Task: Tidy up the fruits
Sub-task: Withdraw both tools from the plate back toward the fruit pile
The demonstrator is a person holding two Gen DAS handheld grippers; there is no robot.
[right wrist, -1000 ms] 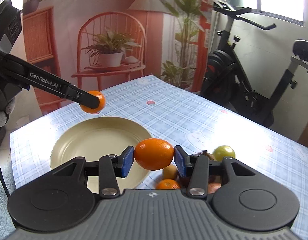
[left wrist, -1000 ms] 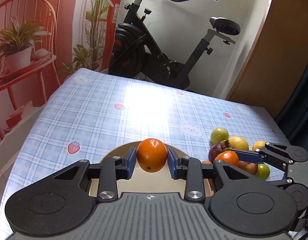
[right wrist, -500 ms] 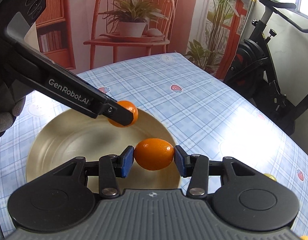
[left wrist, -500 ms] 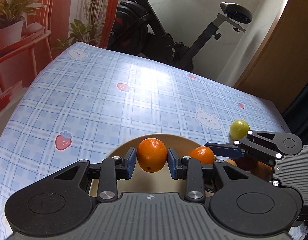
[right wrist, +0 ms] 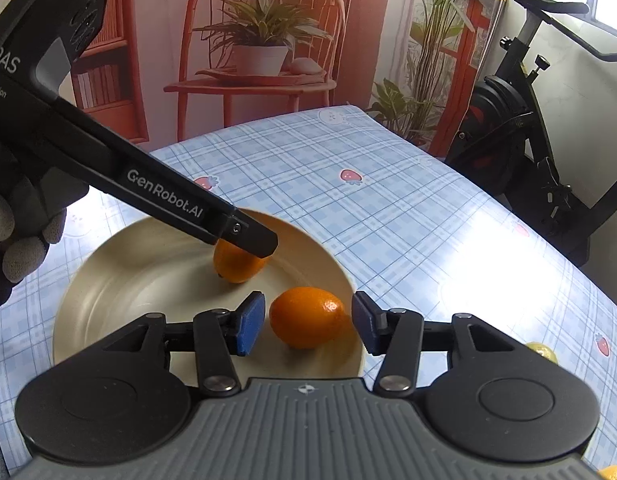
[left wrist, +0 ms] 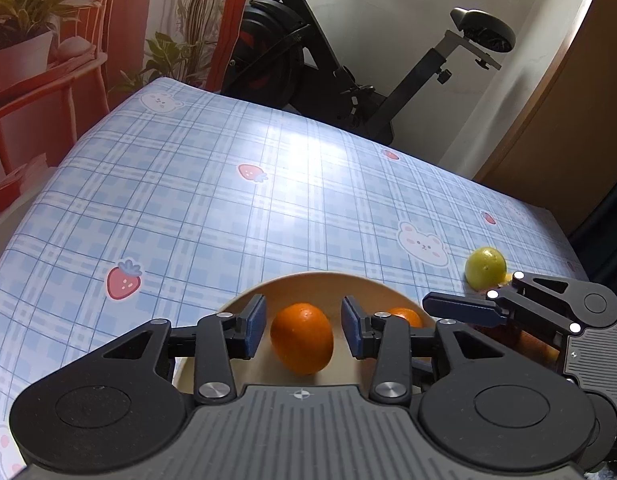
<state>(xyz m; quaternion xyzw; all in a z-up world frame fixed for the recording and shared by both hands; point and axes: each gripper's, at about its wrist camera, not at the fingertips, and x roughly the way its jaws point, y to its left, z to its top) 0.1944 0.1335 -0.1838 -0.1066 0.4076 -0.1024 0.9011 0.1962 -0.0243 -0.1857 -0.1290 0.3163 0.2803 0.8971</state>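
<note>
Nearest us, our left gripper (left wrist: pixel 303 331) has its jaws opening around an orange (left wrist: pixel 301 338) that lies on the cream plate (left wrist: pixel 328 280); both blue pads stand clear of its sides. The fruit is glossy, deep orange, slightly oval, with fine dimpled skin. Our right gripper (right wrist: pixel 308 322) is likewise opening, its pads apart from a second orange (right wrist: pixel 308 317), egg-shaped, bright, with a small glare spot, resting near the plate's right edge. Just beyond it the first orange (right wrist: pixel 238 266) sits towards the plate's middle, partly hidden by the left gripper's black finger. Past the plate, on the blue checked tablecloth (left wrist: pixel 228 200), a yellow-green round fruit (left wrist: pixel 485 267) lies beside our right gripper's fingers. Further back stands an exercise bike (left wrist: pixel 348 60)
</note>
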